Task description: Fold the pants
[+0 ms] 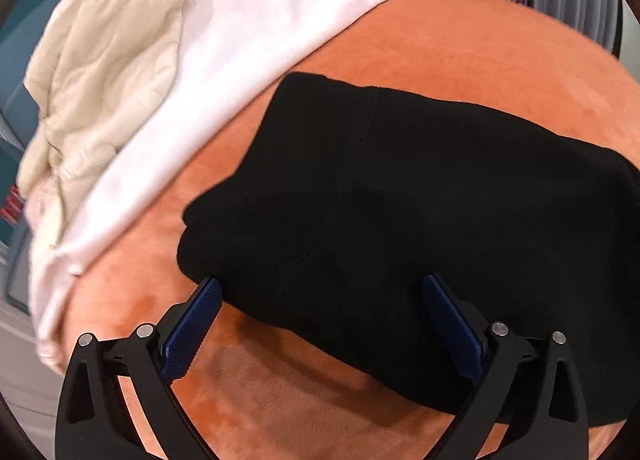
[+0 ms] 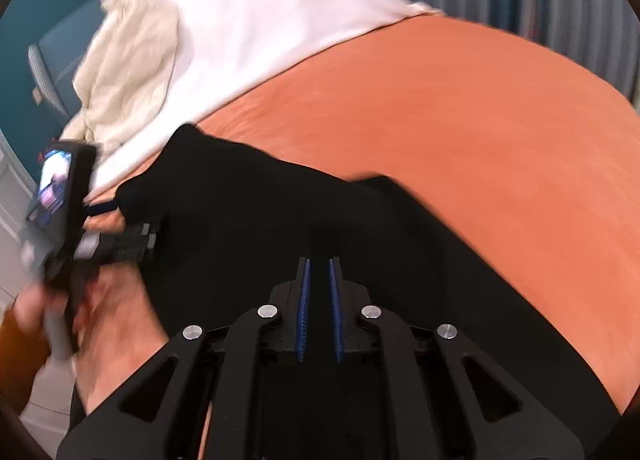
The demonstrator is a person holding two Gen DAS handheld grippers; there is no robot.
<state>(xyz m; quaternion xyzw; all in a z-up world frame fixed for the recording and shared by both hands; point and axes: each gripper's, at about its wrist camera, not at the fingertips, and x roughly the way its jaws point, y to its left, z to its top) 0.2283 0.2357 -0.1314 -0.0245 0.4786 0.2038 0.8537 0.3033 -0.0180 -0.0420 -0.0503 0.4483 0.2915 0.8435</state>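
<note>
The left gripper (image 1: 320,324) is gaping wide, straddling the near edge of the folded black fabric pants (image 1: 420,200). The right gripper (image 2: 320,308) is hovering narrow and empty (pants directly beneath), long axis running leftward.

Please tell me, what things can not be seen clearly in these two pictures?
- Black pants: in the left wrist view the right gripper is absent and the frame edge cuts the right side.
- Right wrist view: the left gripper is motion-blurred, mostly hidden behind its own body.
- Cream cloth on the white sheet: too crumpled and blurred to identify.
</note>
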